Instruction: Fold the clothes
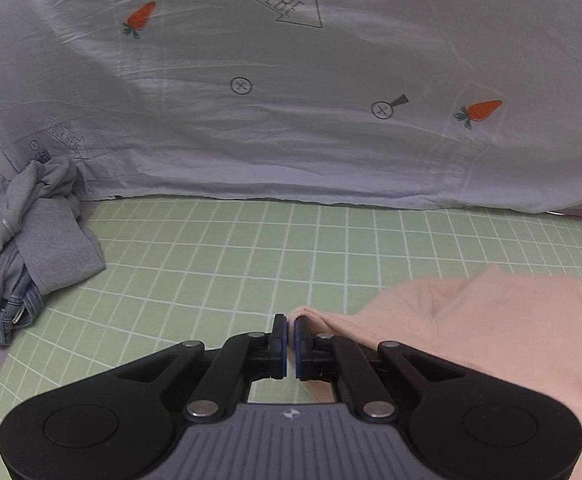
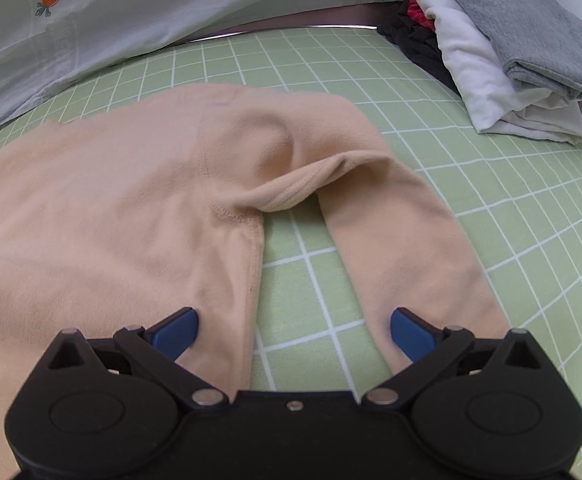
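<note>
A peach garment [image 2: 131, 184] lies spread on the green checked sheet [image 2: 471, 184], one sleeve [image 2: 423, 240] bent back toward me. In the left wrist view my left gripper [image 1: 290, 322] is shut on a pinched fold at the edge of the peach garment [image 1: 491, 320], lifted a little off the sheet [image 1: 211, 260]. My right gripper [image 2: 294, 326] is open and low over the cloth: its left blue pad rests over the garment's body hem, its right one over the sleeve end, with bare sheet between them.
A grey-white quilt with carrot prints [image 1: 291, 100] lies across the back. A loose heap of grey clothes and jeans [image 1: 23, 240] sits at the left. A stack of folded grey, white and dark clothes [image 2: 511, 52] stands at the back right.
</note>
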`<state>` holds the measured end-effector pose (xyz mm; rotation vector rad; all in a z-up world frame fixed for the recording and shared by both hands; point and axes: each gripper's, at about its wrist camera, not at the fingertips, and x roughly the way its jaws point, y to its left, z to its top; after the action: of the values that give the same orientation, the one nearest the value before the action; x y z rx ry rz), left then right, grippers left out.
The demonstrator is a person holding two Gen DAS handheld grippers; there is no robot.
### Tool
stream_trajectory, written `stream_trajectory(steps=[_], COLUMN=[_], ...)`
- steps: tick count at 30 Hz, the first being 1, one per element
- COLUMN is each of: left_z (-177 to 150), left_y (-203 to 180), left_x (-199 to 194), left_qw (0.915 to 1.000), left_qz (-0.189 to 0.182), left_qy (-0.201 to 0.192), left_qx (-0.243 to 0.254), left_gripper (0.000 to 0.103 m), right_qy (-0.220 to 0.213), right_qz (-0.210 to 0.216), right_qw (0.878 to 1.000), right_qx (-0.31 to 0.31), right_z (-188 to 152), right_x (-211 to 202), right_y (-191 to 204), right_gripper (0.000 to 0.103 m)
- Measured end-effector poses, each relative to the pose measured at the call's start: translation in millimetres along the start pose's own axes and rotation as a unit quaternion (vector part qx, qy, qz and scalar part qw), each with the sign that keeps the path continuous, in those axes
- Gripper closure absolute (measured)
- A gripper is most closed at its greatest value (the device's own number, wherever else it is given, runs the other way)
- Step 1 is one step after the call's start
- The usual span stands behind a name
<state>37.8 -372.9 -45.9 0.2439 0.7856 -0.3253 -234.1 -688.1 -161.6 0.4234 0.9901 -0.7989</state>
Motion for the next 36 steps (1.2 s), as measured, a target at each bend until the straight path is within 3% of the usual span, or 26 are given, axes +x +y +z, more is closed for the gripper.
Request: stream_trajectory(steps=[5,6,8,10,12,15,18,23,26,29,31,32,33,36], left_z=[-1.3,-5.3,-15.5,-26.6,-37.7,-55.0,-70.5,-91.8,-92.8,-89.5,-86.5,-85.1,-83.8,-79.9], left_y=[0.2,-2.4,1.7,11.9,22.0,31.9,39.0,42.5,31.4,22.8,21.0,21.1,21.1,25.1], left_x=[-8.4,-3.5,4.3,6.7,9.1,11.0,14.9,36.0,44.5,48.8,52.9,55.0,57.1,57.9], left_qw=[0.9968,0.9974,0.9995,0.9986,0.9934,0.9854,0.9798,0.9532,0.9576,0.965,0.9677,0.9686,0.9695,0.9744], left_qz=[0.052,0.047,0.028,0.01,-0.008,-0.012,-0.021,-0.086,-0.075,-0.084,-0.084,-0.081,-0.079,-0.062], left_qy=[-0.035,-0.024,0.003,0.023,0.043,0.066,0.084,0.122,0.132,0.12,0.121,0.122,0.124,0.118], left_qx=[0.048,0.049,0.011,-0.048,-0.106,-0.157,-0.181,-0.263,-0.245,-0.217,-0.204,-0.2,-0.197,-0.181], left_gripper=[0.096,0.094,0.092,0.084,0.064,0.052,0.048,0.048,0.048,0.051,0.071,0.093,0.099,0.102], right_qy=[0.003,0.003,0.002,0.002,0.002,0.001,0.004,0.006,0.008,0.009,0.011,0.011,0.011,0.01], right_qz=[0.0,0.0,-0.002,-0.003,-0.004,-0.006,-0.006,-0.005,-0.006,-0.008,-0.008,-0.008,-0.008,-0.01], right_qw=[1.0,1.0,1.0,1.0,1.0,1.0,1.0,1.0,1.0,1.0,1.0,1.0,1.0,1.0], right_qx=[-0.005,-0.004,-0.003,-0.002,-0.001,0.001,0.001,0.001,0.001,0.001,0.001,0.001,0.001,0.0], right_z=[1.4,1.6,1.9,1.3,0.3,-0.6,1.2,2.2,2.7,2.8,3.3,3.5,3.6,3.1], right_x=[0.3,0.4,0.5,0.2,-0.5,-1.2,-0.3,0.5,0.7,0.9,1.1,1.2,1.2,1.0], right_y=[0.9,1.1,1.4,1.4,1.7,2.2,2.1,1.2,1.8,2.1,2.2,2.3,2.4,2.5], right_gripper=[0.0,0.0,0.0,0.0,0.0,0.0,0.0,0.0,0.0,0.0,0.0,0.0,0.0,0.0])
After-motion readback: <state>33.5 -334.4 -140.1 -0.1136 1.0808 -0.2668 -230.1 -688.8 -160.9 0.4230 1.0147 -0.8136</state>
